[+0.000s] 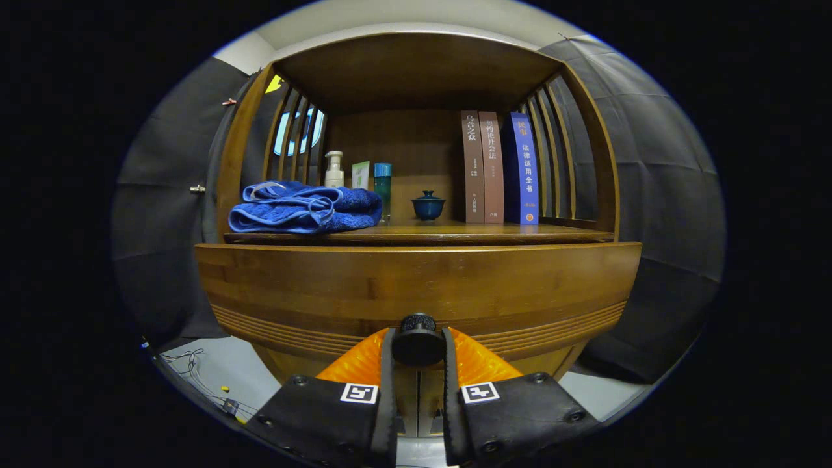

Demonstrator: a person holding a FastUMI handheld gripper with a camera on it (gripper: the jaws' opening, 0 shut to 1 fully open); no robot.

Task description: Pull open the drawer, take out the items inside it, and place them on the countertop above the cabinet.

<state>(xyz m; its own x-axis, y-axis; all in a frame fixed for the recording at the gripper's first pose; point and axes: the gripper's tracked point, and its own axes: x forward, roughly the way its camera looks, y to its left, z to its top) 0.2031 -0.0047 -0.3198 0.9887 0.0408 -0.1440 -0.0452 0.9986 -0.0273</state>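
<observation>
Black knob [418,340] between closed fingers [385,383]

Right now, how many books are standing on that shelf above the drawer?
3. Two brown books stand side by side right of the small lidded cup, and a blue book stands against them near the right slats. The gripper grips the drawer knob.

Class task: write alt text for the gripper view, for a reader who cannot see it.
The gripper is shut on the dark round knob of a wooden drawer front. On the countertop above lie a folded blue towel, bottles, a small lidded cup and three upright books.
</observation>
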